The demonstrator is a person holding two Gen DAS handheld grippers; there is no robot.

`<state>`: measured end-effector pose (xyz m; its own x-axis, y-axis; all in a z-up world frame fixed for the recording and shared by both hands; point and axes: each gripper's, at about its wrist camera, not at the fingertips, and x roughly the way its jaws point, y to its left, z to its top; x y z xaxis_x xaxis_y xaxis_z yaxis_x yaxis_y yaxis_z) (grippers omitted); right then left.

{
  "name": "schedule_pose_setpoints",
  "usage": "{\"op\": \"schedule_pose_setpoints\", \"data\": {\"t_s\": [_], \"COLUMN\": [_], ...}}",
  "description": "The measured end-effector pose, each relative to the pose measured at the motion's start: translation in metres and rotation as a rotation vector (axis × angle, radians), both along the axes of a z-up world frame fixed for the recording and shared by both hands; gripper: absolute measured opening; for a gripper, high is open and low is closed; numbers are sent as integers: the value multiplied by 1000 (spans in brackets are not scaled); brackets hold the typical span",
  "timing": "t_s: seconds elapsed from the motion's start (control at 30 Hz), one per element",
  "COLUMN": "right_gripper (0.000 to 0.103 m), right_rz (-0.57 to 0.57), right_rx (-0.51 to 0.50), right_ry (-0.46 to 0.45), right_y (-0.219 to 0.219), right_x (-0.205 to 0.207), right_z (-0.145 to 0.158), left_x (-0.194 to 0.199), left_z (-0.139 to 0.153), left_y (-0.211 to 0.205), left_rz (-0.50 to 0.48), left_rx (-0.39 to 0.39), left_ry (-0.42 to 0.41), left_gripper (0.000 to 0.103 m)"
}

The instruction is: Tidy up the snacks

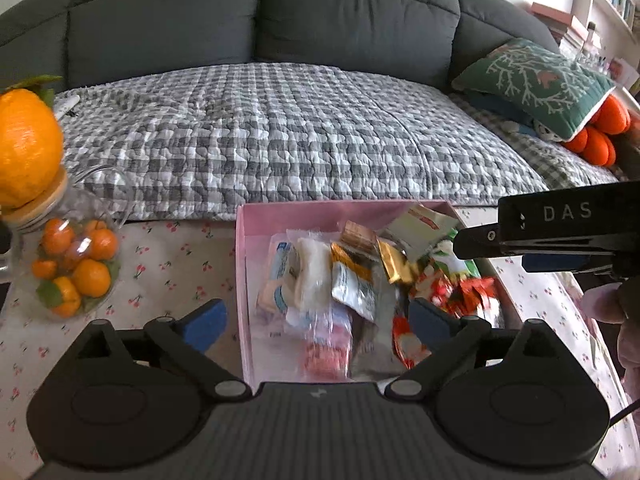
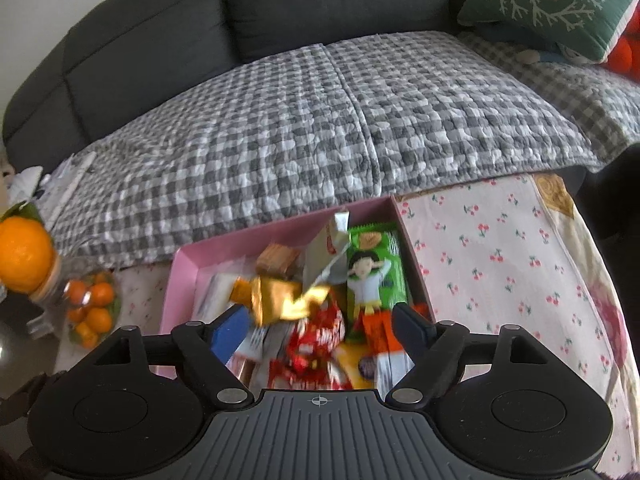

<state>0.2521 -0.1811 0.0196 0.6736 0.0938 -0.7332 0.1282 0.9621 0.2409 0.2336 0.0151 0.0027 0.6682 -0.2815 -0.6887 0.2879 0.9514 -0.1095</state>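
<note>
Your left tool (image 1: 316, 318) hangs over the near left part of the pink box (image 1: 240, 264), its blue pads spread wide with nothing between them. One pad sits outside the box's left wall, the other above the wrappers. Your right tool (image 2: 316, 318) is likewise wide open and holds nothing; in the left wrist view it comes in over the box's right rim.

Layout, left to right: a glass jar of small oranges (image 1: 74, 264), with a large orange (image 1: 26, 140) on its lid, stands toward the desk's left edge, well apart from the box. The box sits against the far edge of the desk (image 1: 168, 272), by the sofa, and holds the snacks in a loose heap. At its left are a white packet (image 1: 312, 276) and a silver sachet (image 1: 354, 284). A gold wrapper (image 2: 276, 296) lies mid-heap, red wrappers (image 2: 316, 340) lie nearer you, and a green packet (image 2: 372, 268) lies along the right wall.

Risks:
- The left tool straddles the wall, so closing or descending here would likely pinch or shove the box, not a snack.
- The wrappers overlap and look slick. A grasp may take two at once or slip off.
- Both tools share one small box, so a collision is possible if you reach in together.
- The foreground is motion-blurred, so exact wrapper edges are uncertain.
</note>
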Motion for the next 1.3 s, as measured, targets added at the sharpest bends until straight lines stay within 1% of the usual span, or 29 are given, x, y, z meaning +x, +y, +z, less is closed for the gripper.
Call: {"op": "schedule_pose_setpoints", "data": {"t_s": [0.13,0.17,0.2,0.23,0.57,0.77,0.93,1.1,1.23,1.3], "right_gripper": [81,83,87,88,89,89,90,90,90,90], "right_rz": [19,23,26,29,49,66,85,85,47,44], "right_rx": [-14,-12,-8,-3,20,-14,-37,-54,-20,-32], "right_ry": [-4,-6,-9,-16,-46,-46,-22,-12,6,7], "right_y": [5,6,7,8,7,11,18,20,13,12], "right_x": [-24,-29,-36,-43,-98,-125,-142,-155,-160,-164], "right_z": [5,6,7,8,6,1,-9,-21,-21,-19], "left_x": [-17,-21,-25,-29,-71,-93,-107,-119,-122,-122], "left_z": [4,5,6,7,9,9,8,2,-4,-8], "left_y": [2,2,3,4,7,8,9,5,4,3], "left_rz": [6,9,12,15,32,31,33,32,57,74], "left_rx": [3,1,0,1,23,43,19,25,32,43], "left_ry": [5,8,11,13,18,15,23,49,93,118], "left_gripper": [100,101,101,102,102,102,102,102,102,102]}}
